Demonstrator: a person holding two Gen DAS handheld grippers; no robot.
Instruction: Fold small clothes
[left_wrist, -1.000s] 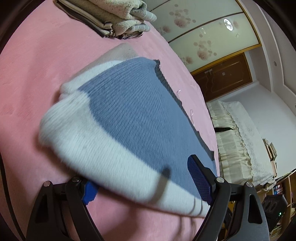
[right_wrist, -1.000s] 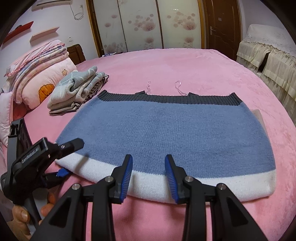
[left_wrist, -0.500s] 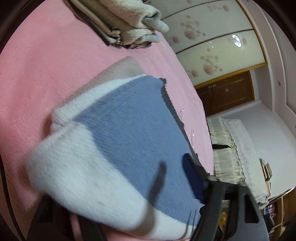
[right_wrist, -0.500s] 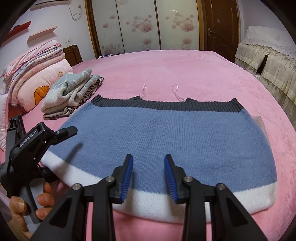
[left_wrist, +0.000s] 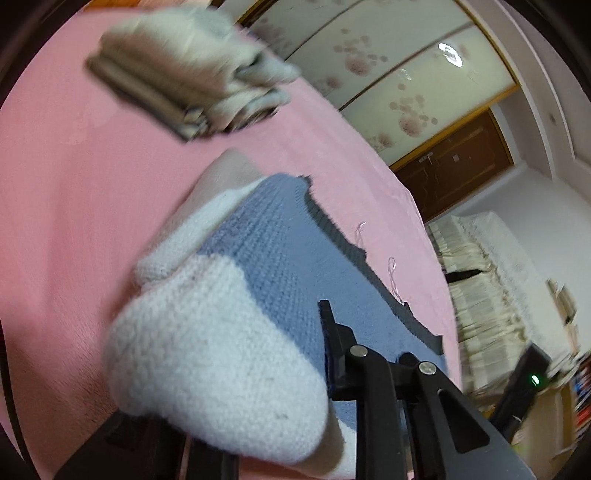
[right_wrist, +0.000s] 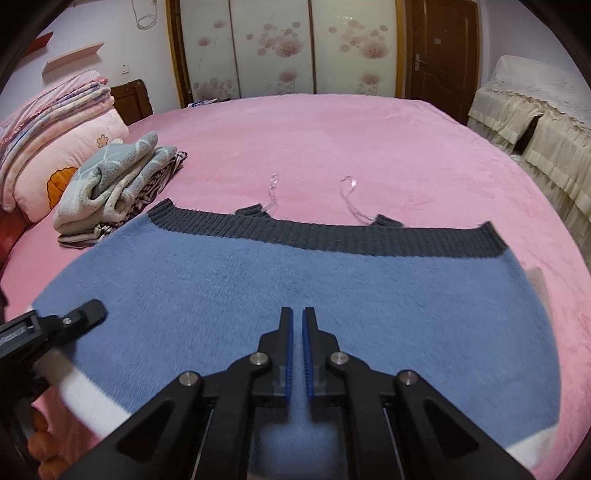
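A wide bed with a soft pink plush cover fills a room with flowered sliding doors. The ribbed blue knit garment lies near its front edge. The left gripper pinches its fuzzy white hem; the right gripper has jaws almost pressed together.
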